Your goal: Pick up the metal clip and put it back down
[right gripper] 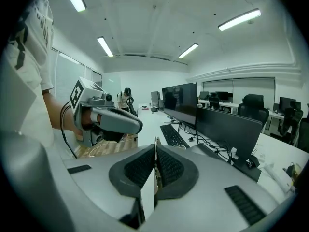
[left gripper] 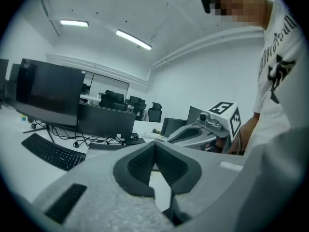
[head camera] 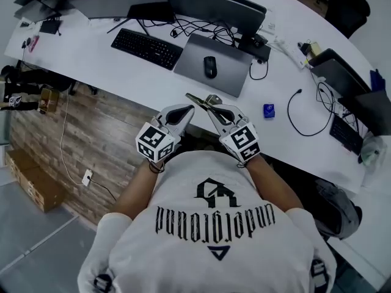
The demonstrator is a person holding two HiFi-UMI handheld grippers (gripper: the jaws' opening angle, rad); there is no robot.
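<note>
The metal clip [head camera: 200, 99] is a thin, shiny piece held in the air just above the near edge of the white desk [head camera: 110, 60]. My right gripper [head camera: 211, 107] is shut on it. In the right gripper view the clip [right gripper: 156, 164] shows as a narrow metal edge pinched between the dark pads [right gripper: 170, 167]. My left gripper [head camera: 190, 109] hovers close to the left of the clip, its jaws shut with nothing between them. The left gripper view shows its own closed tips [left gripper: 154, 146] and the right gripper [left gripper: 203, 132] beyond them.
On the desk lie a black keyboard [head camera: 146, 47], a grey laptop [head camera: 214, 63] with a black mouse [head camera: 209, 66] on it, dark monitors [head camera: 214, 5], a small blue object [head camera: 269, 110] and loose cables [head camera: 299, 118]. Wooden floor [head camera: 91, 133] lies below the desk edge.
</note>
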